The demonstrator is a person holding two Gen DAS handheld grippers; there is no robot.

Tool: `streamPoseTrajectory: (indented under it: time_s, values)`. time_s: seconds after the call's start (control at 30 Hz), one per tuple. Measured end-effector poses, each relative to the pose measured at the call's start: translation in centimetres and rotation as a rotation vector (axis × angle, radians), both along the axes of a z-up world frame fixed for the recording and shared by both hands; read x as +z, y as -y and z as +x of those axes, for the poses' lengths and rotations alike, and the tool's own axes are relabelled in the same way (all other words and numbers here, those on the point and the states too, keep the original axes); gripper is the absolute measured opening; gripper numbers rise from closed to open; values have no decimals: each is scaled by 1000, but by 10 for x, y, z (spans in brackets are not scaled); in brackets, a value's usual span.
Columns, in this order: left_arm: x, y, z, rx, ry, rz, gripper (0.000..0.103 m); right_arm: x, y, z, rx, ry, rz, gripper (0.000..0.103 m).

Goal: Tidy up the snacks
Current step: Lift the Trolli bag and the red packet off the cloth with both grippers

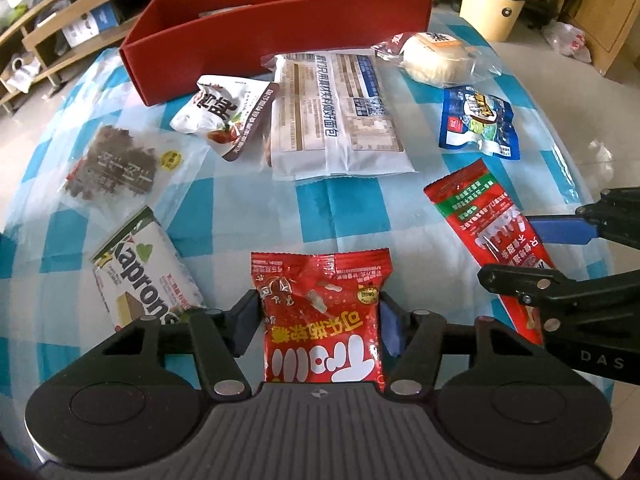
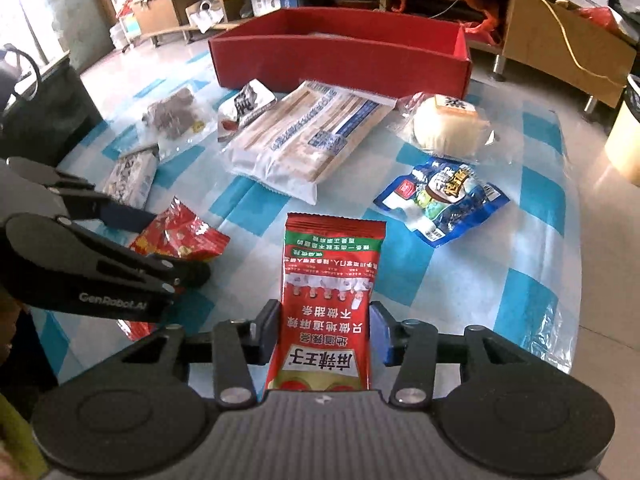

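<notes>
My left gripper (image 1: 318, 326) is shut on a red candy bag (image 1: 320, 312), near the table's front edge; it also shows in the right wrist view (image 2: 176, 236). My right gripper (image 2: 324, 330) is shut on a long red-and-green snack packet (image 2: 330, 292), which shows in the left wrist view (image 1: 490, 236) at the right. A red open box (image 1: 276, 32) stands at the back of the table and shows in the right wrist view (image 2: 340, 56) too. Loose snacks lie in front of it.
On the blue-checked cloth (image 1: 248, 208) lie a large white bread pack (image 1: 336, 116), a white nut bag (image 1: 220, 114), a clear bag of dark pieces (image 1: 116, 164), a Kapron wafer pack (image 1: 144, 268), a blue bag (image 1: 476, 122) and a wrapped bun (image 1: 436, 58). A bin (image 1: 494, 0) stands beyond.
</notes>
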State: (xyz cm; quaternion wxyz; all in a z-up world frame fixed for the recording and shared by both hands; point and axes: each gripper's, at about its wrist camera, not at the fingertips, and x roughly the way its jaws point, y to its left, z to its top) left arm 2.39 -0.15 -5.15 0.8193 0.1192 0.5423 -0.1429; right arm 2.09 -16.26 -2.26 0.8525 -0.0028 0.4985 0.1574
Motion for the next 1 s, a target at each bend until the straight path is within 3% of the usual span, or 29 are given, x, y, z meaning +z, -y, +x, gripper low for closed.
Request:
streamPoseTrajectory:
  time_s: [0.33, 1.0]
  values:
    - [15, -3, 4, 25, 15, -68, 64, 8, 7, 4, -43, 26, 43, 46]
    - [41, -3, 11, 50, 102, -99, 63, 22, 15, 16, -80, 94, 75, 46]
